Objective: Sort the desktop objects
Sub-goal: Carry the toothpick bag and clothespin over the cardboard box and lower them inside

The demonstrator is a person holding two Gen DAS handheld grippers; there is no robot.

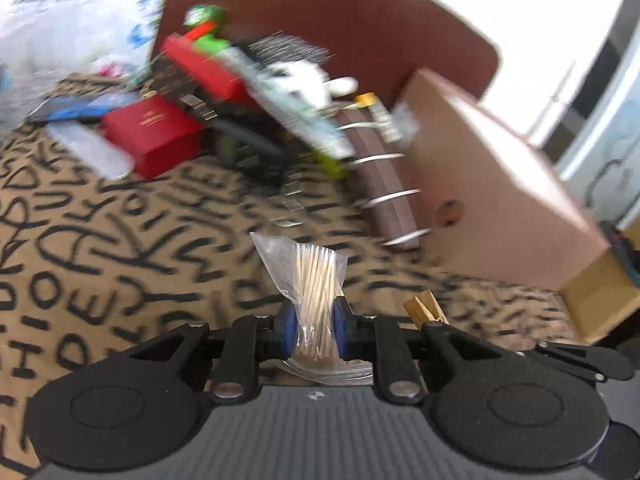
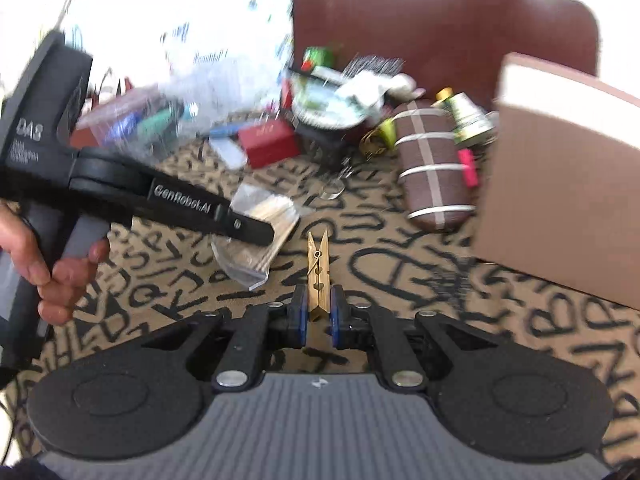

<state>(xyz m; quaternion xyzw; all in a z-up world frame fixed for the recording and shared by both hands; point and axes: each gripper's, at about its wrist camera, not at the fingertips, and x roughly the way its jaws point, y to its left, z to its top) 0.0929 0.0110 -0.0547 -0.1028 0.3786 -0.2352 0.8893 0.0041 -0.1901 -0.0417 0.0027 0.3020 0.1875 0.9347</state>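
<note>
My left gripper [image 1: 317, 326] is shut on a clear bag of toothpicks [image 1: 316, 280], held upright above the lettered tablecloth. The same bag [image 2: 264, 232] shows in the right wrist view under the left gripper's black finger [image 2: 240, 224]. My right gripper [image 2: 319, 322] is shut on a wooden clothespin [image 2: 319, 272] that points away from me. The clothespin also shows in the left wrist view [image 1: 425, 309], just right of the left gripper.
A cardboard box [image 2: 560, 184] stands at the right. A brown striped case [image 2: 434, 168] lies beside it. A pile with a red box [image 2: 269, 141], a thread spool [image 2: 466, 116] and plastic bags [image 2: 168, 108] sits at the back before a brown chair back [image 2: 440, 28].
</note>
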